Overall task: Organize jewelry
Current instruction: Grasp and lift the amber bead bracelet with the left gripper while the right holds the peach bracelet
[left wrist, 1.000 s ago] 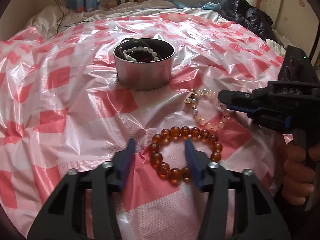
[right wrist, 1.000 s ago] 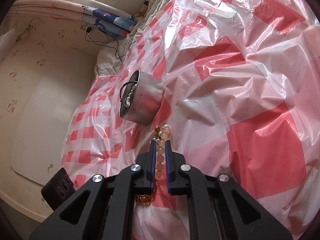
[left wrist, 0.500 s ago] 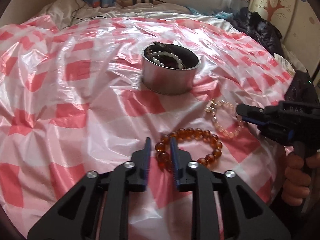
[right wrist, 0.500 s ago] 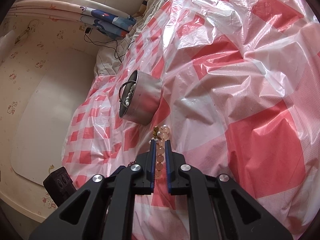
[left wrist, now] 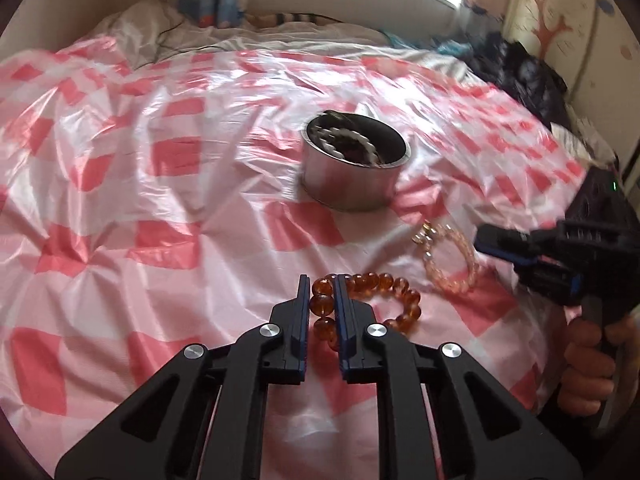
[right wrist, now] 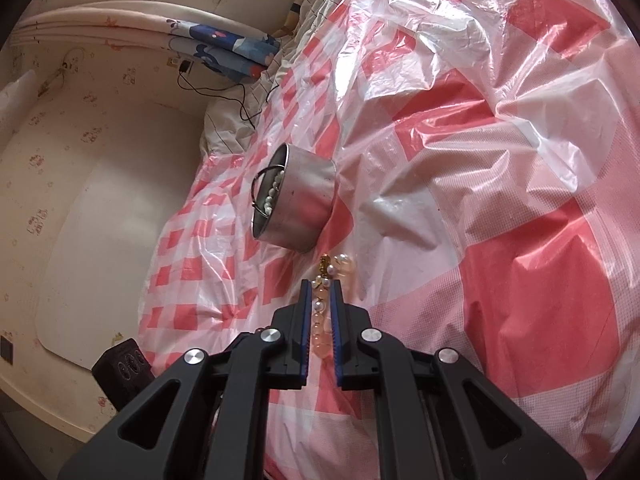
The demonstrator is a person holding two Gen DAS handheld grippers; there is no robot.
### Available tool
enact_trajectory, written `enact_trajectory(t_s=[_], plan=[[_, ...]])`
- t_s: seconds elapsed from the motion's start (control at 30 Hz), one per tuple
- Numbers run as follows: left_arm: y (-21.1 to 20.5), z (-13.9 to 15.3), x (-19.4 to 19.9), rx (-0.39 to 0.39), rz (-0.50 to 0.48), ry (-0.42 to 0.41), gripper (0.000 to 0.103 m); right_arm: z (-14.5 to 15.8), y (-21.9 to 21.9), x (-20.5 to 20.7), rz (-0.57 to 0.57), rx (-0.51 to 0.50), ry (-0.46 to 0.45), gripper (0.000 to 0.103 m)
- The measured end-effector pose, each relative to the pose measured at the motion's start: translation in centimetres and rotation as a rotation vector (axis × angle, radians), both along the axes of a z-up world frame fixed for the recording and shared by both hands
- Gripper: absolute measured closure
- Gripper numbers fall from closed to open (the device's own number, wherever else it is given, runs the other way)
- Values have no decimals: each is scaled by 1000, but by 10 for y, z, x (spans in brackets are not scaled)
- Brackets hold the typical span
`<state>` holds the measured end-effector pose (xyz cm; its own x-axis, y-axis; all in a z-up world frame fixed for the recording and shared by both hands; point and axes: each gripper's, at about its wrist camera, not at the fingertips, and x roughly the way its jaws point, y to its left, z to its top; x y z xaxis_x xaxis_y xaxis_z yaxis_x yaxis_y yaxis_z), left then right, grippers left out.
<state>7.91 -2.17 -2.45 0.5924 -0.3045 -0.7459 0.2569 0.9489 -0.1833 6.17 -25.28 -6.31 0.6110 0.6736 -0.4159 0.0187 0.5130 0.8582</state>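
We see a bed [left wrist: 120,60] covered by a crinkled pink-and-white checked plastic sheet [left wrist: 160,200]; the bed's own edges run out of frame, so only rumpled bedding shows beyond the sheet. A round metal tin [left wrist: 352,184] stands upright on the sheet, and we take it as our landmark. In the left wrist view the tin is blurred, and its contents read only as a ring of white beads [left wrist: 348,148] over something dark that we cannot identify. From the right wrist view the same tin [right wrist: 304,204] shows its side, with a thin dark loop across its mouth.

Nearer the camera than the tin, the amber bead bracelet [left wrist: 384,300] lies on the sheet. The left gripper [left wrist: 322,292] has just been closing its jaws, and they now stand narrow with one amber bead pressed between the pads; part of the bracelet is hidden behind the right-hand jaw.

To the right of the tin and a little nearer, the pale pink bead bracelet [left wrist: 452,260] lies with its gold-coloured clasp end toward the tin. The right gripper [right wrist: 320,300], held by a hand [left wrist: 588,364] cut off at the frame edge, has its jaws almost together, clamped on a strand of this bracelet [right wrist: 320,320]. The rest of its loop is hidden under the gripper in that view.
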Motion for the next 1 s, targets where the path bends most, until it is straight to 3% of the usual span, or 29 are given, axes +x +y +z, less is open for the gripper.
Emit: enact_trajectory(t_s=[0.2, 0.4, 0.5, 0.57, 0.6, 0.63, 0.7, 0.77, 0.83, 0.87, 0.9, 1.0], plan=[[-5, -9, 3, 20, -28, 41, 92, -6, 1, 3, 2, -3, 30, 93], [-9, -20, 4, 39, -25, 81, 90, 0, 15, 5, 20, -156, 23, 96], [-6, -15, 1, 36, -20, 53, 92, 4, 7, 1, -29, -148, 1, 96], [-4, -13, 1, 22, -16, 50, 92, 9, 7, 1, -39, -172, -7, 88], [-3, -16, 3, 16, -14, 65, 92, 9, 10, 4, -27, -175, -10, 77], [-3, -17, 4, 13, -8, 76, 92, 11, 14, 5, -25, -199, -18, 73], [-3, -18, 4, 9, -4, 82, 92, 18, 29, 8, -9, -320, -45, 67], [-6, -20, 4, 25, -12, 80, 92, 21, 48, 11, 10, -496, -59, 69], [-9, -21, 4, 47, -21, 77, 92, 21, 64, 11, 15, -650, -65, 84], [-10, -21, 3, 50, -23, 74, 92, 20, 66, 10, 19, -666, -67, 89], [-10, -20, 2, 48, -25, 70, 92, 19, 63, 11, 25, -624, -60, 94], [-6, -13, -1, -26, -37, 58, 92, 13, 43, 10, 19, -434, -45, 94]])
